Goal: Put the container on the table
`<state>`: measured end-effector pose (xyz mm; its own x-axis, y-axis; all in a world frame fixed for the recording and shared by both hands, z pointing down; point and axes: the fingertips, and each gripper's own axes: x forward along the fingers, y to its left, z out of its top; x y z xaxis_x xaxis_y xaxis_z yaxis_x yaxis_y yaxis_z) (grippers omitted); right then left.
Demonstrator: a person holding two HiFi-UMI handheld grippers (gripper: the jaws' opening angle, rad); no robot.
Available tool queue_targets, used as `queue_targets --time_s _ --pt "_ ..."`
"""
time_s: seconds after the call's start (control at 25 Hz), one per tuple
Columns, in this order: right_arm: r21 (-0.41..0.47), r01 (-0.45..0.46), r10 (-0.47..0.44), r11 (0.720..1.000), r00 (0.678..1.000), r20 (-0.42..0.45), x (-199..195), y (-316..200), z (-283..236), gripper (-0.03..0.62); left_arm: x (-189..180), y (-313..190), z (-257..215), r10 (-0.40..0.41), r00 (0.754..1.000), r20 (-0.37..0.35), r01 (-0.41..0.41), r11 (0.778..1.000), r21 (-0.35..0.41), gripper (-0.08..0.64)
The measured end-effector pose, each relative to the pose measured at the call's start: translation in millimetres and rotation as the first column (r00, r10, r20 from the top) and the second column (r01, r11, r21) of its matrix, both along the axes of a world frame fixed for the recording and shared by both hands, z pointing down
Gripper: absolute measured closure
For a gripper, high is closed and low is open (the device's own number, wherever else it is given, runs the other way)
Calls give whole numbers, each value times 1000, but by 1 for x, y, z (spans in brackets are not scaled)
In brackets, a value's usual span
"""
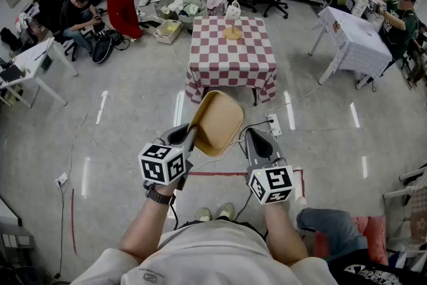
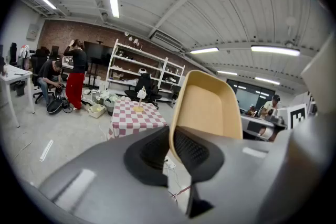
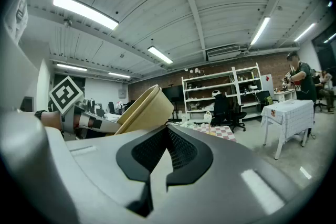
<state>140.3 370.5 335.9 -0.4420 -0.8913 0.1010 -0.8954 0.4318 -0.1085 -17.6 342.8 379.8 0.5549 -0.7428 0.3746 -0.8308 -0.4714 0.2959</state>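
Note:
A tan paper container [image 1: 217,122] hangs tilted in the air above the floor, its open side facing me. My left gripper [image 1: 192,133] is shut on its left rim; in the left gripper view the rim [image 2: 181,113] runs down between the jaws [image 2: 172,147]. My right gripper [image 1: 248,135] sits just right of the container, jaws shut with nothing between them [image 3: 167,139], and the container [image 3: 144,110] shows to its left. The table with the red-and-white checked cloth [image 1: 230,60] stands ahead across the floor, also in the left gripper view [image 2: 135,115].
A small yellow dish [image 1: 232,33] and a white object [image 1: 233,10] are on the checked table. A power strip [image 1: 273,123] and cables lie on the floor before it. A white table [image 1: 357,43] stands right, people sit left and right, shelves behind.

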Motion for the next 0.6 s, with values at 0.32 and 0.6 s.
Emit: queue_targets --time_s 0.32,0.6 --pt "7 13 -13 1000 1000 1 11 -5 0 583 12 -4 -1 -9 1000 -1 9 1000 7 529" --pt "51 45 -48 998 998 43 23 -15 -20 583 19 -14 -10 -31 1000 0 31 999 26 529"
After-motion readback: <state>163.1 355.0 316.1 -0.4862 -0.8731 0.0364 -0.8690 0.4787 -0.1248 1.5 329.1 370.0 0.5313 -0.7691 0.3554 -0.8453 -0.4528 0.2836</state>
